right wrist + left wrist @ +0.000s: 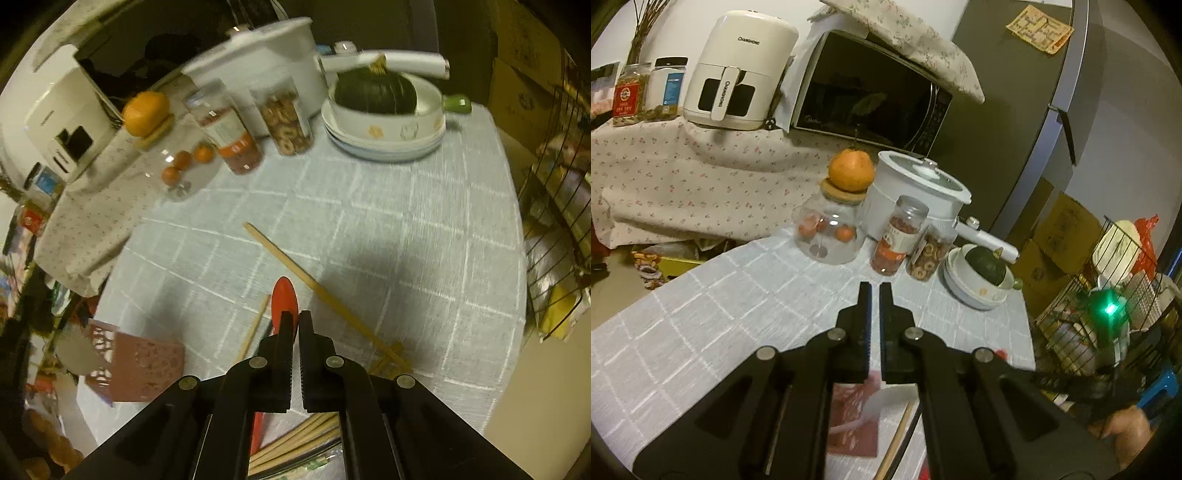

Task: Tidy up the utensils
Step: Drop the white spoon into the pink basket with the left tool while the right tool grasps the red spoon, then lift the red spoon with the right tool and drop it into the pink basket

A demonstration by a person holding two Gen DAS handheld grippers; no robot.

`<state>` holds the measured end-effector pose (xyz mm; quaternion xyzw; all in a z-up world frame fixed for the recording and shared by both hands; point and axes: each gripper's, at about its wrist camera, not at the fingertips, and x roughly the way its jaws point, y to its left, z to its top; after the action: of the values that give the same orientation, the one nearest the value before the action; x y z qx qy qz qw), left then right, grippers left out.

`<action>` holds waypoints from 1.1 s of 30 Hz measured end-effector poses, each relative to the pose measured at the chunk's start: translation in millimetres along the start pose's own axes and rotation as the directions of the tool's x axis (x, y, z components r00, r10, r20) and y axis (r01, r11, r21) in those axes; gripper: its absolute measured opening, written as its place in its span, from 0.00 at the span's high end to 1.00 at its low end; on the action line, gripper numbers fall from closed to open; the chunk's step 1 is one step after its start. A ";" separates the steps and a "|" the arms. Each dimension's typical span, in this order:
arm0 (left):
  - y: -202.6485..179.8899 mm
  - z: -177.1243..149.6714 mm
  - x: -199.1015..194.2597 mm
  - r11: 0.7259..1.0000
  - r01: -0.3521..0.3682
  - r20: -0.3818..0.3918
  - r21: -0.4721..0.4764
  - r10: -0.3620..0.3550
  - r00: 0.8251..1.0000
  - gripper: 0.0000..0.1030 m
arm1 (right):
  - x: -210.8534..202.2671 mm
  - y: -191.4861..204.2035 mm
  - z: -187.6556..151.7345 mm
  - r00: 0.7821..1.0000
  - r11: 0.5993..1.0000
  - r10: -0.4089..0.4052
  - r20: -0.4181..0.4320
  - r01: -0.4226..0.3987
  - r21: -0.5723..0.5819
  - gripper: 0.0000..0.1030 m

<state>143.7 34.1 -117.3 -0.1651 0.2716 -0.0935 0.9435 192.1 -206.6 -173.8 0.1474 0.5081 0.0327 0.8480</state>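
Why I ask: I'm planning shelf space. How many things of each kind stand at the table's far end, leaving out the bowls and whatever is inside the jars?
Plastic jars: 2
Glass jar: 1
White lidded pot: 1
Green squash: 1
Large orange fruit: 1
Total: 6

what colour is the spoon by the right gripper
Red spoon, clearest in the right wrist view.

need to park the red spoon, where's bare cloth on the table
Bare cloth runs from the long chopstick across to the right edge, below the stacked bowls. The back is crowded with jars; the near left has a red card and another chopstick.
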 end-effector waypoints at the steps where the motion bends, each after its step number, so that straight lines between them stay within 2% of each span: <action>1: -0.2 0.1 -2.4 1.000 0.000 -0.008 0.003 0.000 1.000 0.94 | -6.8 3.6 0.5 1.000 1.000 0.003 0.016 -0.003 -0.011 0.98; 3: -0.3 2.2 -10.4 1.000 -0.014 -0.034 0.014 0.015 0.999 0.73 | -19.3 12.3 0.9 0.999 0.999 0.019 0.045 -0.018 -0.033 0.98; 5: 1.2 3.9 -17.9 1.000 -0.021 -0.055 0.016 0.022 0.998 0.63 | -32.0 22.2 0.8 0.997 0.998 0.032 0.074 -0.028 -0.058 0.98; 7: 3.0 6.2 -25.1 0.999 -0.035 -0.081 0.020 0.037 0.996 0.63 | -48.3 33.9 1.0 0.993 0.995 0.047 0.112 -0.037 -0.092 0.98; 10: 9.6 8.1 -34.5 0.998 -0.056 -0.138 0.009 0.057 0.989 0.55 | -71.3 47.5 0.5 0.984 0.991 0.074 0.161 -0.054 -0.126 0.98; 12: 13.6 8.0 -38.9 0.997 -0.070 -0.164 0.008 0.071 0.984 0.51 | -80.0 56.3 0.1 0.983 0.987 0.090 0.162 -0.066 -0.148 0.98; 15: 20.0 6.3 -45.5 0.995 -0.100 -0.213 0.004 0.099 0.972 0.47 | -70.5 55.3 0.2 0.989 0.985 0.115 0.088 -0.103 -0.136 0.97; 18: 26.8 3.6 -50.0 0.993 -0.121 -0.279 -0.006 0.115 0.954 0.39 | -41.7 40.1 3.1 0.998 0.994 0.064 -0.010 -0.065 -0.088 0.89; 20: 30.2 2.8 -51.2 0.991 -0.135 -0.323 0.005 0.129 0.938 0.35 | -24.2 32.2 4.6 0.997 0.996 0.043 -0.059 -0.047 -0.070 0.61; 21: 31.6 2.3 -51.7 0.990 -0.140 -0.340 0.010 0.135 0.931 0.32 | -13.1 26.6 6.0 0.996 0.998 0.037 -0.081 -0.042 -0.057 0.58; 25: 39.6 2.1 -53.2 0.990 -0.139 -0.398 0.019 0.135 0.907 0.32 | 29.4 10.2 14.6 0.987 1.000 0.016 -0.162 -0.015 0.007 0.59; 28: 42.1 2.8 -53.8 0.990 -0.137 -0.410 0.044 0.143 0.901 0.32 | 60.8 2.3 18.3 0.976 0.998 0.023 -0.218 -0.010 0.058 0.59; 33: 42.8 1.6 -54.5 0.985 -0.143 -0.414 0.098 0.171 0.894 0.32 | 103.1 -0.5 24.7 0.968 0.994 -0.042 -0.248 0.065 0.086 0.59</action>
<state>102.8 88.8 -105.3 -0.0879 0.4777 -0.0594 0.8721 263.3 -191.3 -251.0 0.1680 0.6142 0.0038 0.7711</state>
